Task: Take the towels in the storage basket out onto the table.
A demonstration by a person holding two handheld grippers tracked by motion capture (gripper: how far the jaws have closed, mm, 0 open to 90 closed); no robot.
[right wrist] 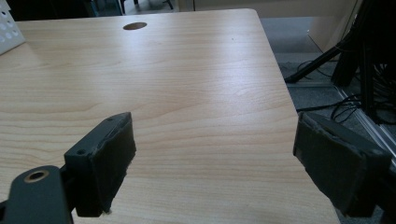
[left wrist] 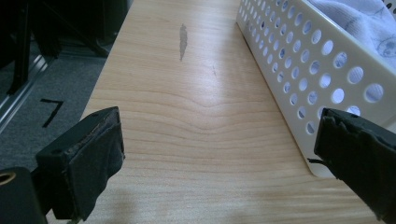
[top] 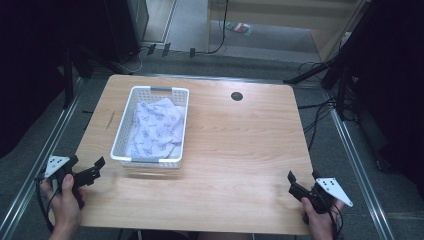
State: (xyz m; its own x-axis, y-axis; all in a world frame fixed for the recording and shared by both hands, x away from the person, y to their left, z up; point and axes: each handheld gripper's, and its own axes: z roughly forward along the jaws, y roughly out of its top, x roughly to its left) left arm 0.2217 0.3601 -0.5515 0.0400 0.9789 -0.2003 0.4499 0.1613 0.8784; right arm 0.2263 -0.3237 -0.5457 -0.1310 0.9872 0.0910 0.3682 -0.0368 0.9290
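Observation:
A white perforated basket point(top: 150, 160) stands on the left half of the wooden table point(top: 240, 150). Inside it lies a crumpled white cloth point(top: 155, 125) with a small dark print. My left gripper point(top: 88, 161) is held open over the table's front left corner, just left of the basket's near end. In the left gripper view the left gripper point(left wrist: 219, 154) has its jaws wide apart, the basket wall point(left wrist: 299, 60) runs close by the right jaw, and the cloth point(left wrist: 364, 18) shows above the rim. My right gripper point(top: 303, 176) hovers open at the front right corner, with bare wood between the jaws of the right gripper point(right wrist: 219, 158).
A round cable hole point(top: 237, 96) sits near the table's far edge, also seen as the hole point(right wrist: 135, 26). A dark streak point(left wrist: 183, 41) marks the wood left of the basket. Cables and black stands point(top: 345, 95) crowd the floor to the right. Metal rails point(top: 45, 150) run along both sides.

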